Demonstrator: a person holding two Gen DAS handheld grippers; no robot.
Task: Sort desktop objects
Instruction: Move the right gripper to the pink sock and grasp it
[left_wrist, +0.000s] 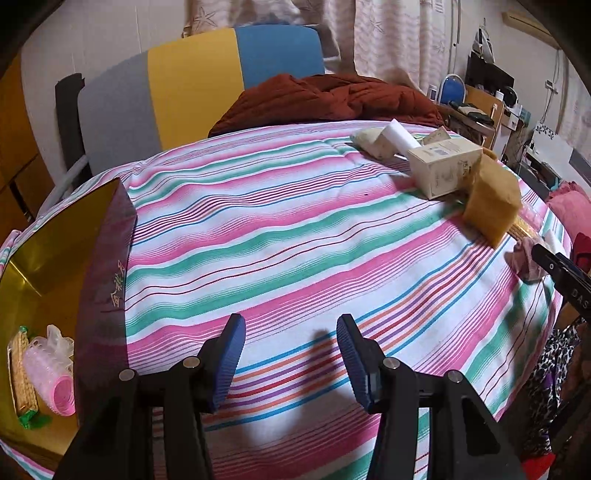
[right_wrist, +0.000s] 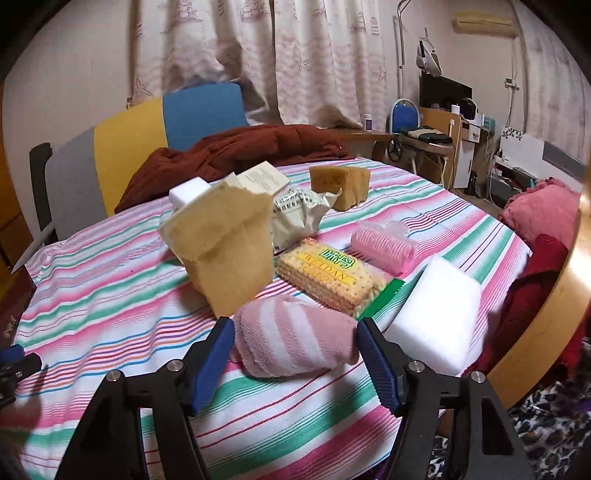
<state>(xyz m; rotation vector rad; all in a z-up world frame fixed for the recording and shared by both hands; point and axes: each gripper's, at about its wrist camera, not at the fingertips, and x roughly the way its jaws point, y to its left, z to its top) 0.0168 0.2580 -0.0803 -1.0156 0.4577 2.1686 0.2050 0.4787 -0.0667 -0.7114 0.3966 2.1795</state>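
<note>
Left wrist view: the left gripper (left_wrist: 290, 363) hangs low centre over bare striped cloth (left_wrist: 295, 229), jaws spread wide, nothing between them. At the left edge sits the gold-lined box (left_wrist: 55, 251), holding a pink hair roller (left_wrist: 55, 384) and a cracker pack (left_wrist: 22, 373), so that looks like the sorting bin. The clutter waits upper right: a cream carton (left_wrist: 443, 170) and a tan sponge (left_wrist: 491, 199).

Right wrist view: the right gripper (right_wrist: 295, 363) has its jaws parted either side of the rolled pink sock (right_wrist: 291, 336), bottom centre, framing it but not clamped. Likely the next pick. Just behind lie a wafer pack (right_wrist: 328, 277), a white foam block (right_wrist: 436, 314) and another pink roller (right_wrist: 384, 247).
</note>
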